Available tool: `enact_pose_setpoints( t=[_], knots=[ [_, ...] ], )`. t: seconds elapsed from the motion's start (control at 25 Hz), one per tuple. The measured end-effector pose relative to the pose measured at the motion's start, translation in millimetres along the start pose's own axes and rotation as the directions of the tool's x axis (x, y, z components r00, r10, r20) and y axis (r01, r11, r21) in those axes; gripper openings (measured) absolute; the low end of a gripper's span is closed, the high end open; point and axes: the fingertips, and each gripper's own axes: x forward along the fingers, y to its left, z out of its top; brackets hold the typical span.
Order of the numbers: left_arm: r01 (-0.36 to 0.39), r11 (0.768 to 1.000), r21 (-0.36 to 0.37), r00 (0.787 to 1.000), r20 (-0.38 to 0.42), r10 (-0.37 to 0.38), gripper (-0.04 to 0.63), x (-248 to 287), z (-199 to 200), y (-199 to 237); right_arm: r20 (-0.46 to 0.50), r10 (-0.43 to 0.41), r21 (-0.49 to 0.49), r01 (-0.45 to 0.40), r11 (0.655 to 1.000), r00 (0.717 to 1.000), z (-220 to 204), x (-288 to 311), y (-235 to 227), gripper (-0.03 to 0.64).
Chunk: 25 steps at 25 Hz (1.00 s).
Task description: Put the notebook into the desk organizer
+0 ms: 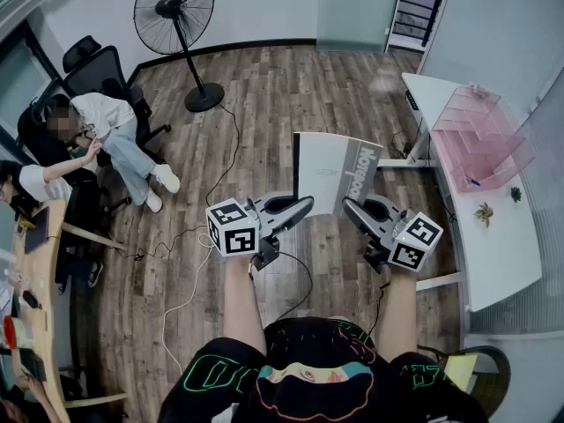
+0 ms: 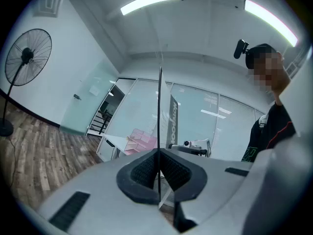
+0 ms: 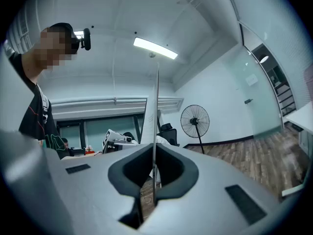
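Observation:
A grey notebook (image 1: pixel 335 173) hangs in the air in front of me, held upright between both grippers. My left gripper (image 1: pixel 304 205) is shut on its left lower edge, and my right gripper (image 1: pixel 350 206) is shut on its right lower edge. In the left gripper view the pinched sheet (image 2: pixel 160 111) runs edge-on up from the shut gripper (image 2: pixel 159 173), with the printed cover (image 2: pixel 173 124) behind it. In the right gripper view a thin sheet (image 3: pixel 156 116) rises from the shut gripper (image 3: pixel 153 173). The pink desk organizer (image 1: pixel 483 139) stands on the white desk (image 1: pixel 498 245) to the right, and shows again as the pink organizer (image 2: pixel 142 141).
A standing fan (image 1: pixel 176 11) is at the far left on the wood floor. A seated person (image 1: pixel 106 130) and black office chairs are at left, beside a wooden desk (image 1: pixel 35 324). Cables (image 1: pixel 189 245) trail over the floor. Small plants (image 1: pixel 484 211) sit on the white desk.

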Motion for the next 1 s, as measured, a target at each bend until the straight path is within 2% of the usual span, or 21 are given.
enact_pose_setpoints(
  t=[0.28, 0.44, 0.72, 1.0],
  knots=[
    [-0.007, 1.000, -0.009, 1.000, 0.014, 0.007, 0.005, 20.0, -3.0, -8.5, -0.004, -0.006, 0.043, 0.006, 0.999, 1.000, 4.5, -19.4, -10.6, 0.014],
    [-0.019, 1.000, -0.015, 1.000, 0.016, 0.019, 0.005, 24.4, -8.4, -13.9, -0.003, -0.010, 0.006, 0.010, 1.000, 1.000, 2.4, -27.4, -10.0, 0.014],
    [-0.029, 0.999, -0.024, 1.000, -0.005, 0.029, 0.005, 40.7, -18.3, -8.0, 0.006, -0.019, 0.030, 0.019, 0.999, 1.000, -5.8, -37.5, -27.5, 0.014],
    [0.004, 0.999, -0.040, 1.000, -0.007, -0.004, 0.005, 66.5, -10.3, 39.8, 0.007, -0.074, 0.025, 0.074, 0.997, 0.997, -6.2, -21.3, -78.2, 0.014]
  ],
)
